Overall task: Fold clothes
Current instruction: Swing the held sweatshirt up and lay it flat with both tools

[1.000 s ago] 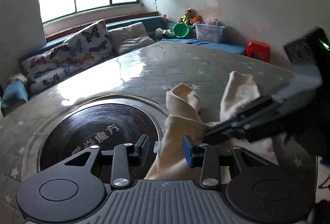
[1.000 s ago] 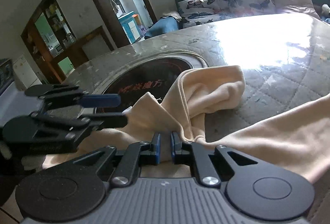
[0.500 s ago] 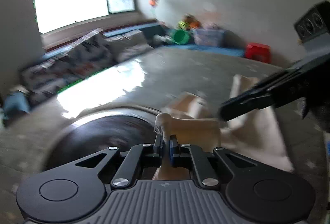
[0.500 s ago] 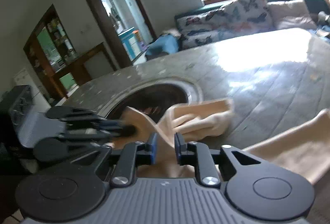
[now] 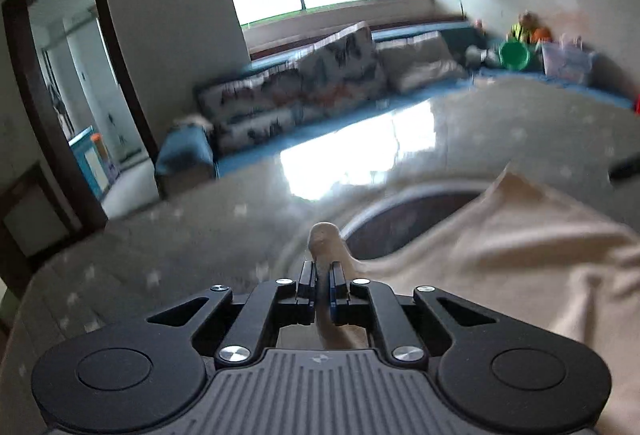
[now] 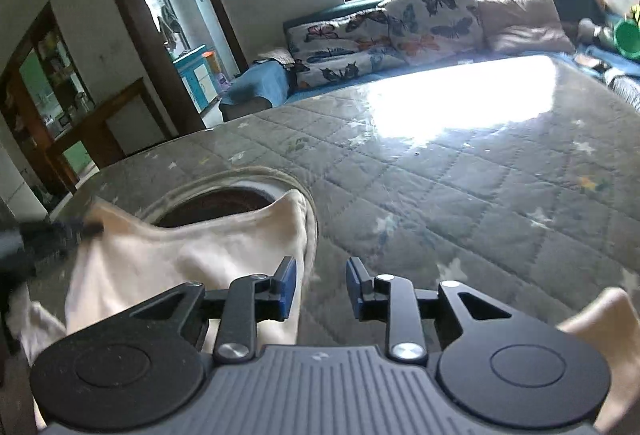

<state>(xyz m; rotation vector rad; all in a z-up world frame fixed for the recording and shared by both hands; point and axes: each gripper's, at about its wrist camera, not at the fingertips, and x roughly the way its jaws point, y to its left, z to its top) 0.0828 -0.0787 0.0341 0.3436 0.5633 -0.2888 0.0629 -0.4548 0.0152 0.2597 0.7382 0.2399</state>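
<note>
With the left claw (image 5: 320, 287) pinched tight on a bunched edge of the cream garment (image 5: 500, 255), a nub of cloth pokes up between its pads, so that corner is firmly caught. Over on the other side, the right claw (image 6: 318, 289) is opening: its blue pads stand apart with nothing between them, and the cloth lies just beside the left-hand pad, not clamped at all.

Just ahead of both claws, the garment is draped loosely across the quilted bed (image 6: 440, 171), part of it lying over the dark round panel (image 6: 216, 201) set into the quilting. It is rumpled, with raised corners and soft ridges, and another flap shows at the lower right edge of the right wrist view. No neat crease or stacked layer is visible, so my read is that the fold is at an early stage: one corner held, one let go, the cloth not yet squared up. Spreading flat and making the actual folds both look left to do.

Further back, the bed runs bare and shiny under window glare. Beyond it, butterfly cushions (image 6: 400, 23) line the bench seat, a green basin (image 5: 514, 55) sits off to the right, and a doorway (image 6: 168, 15) opens at left.
</note>
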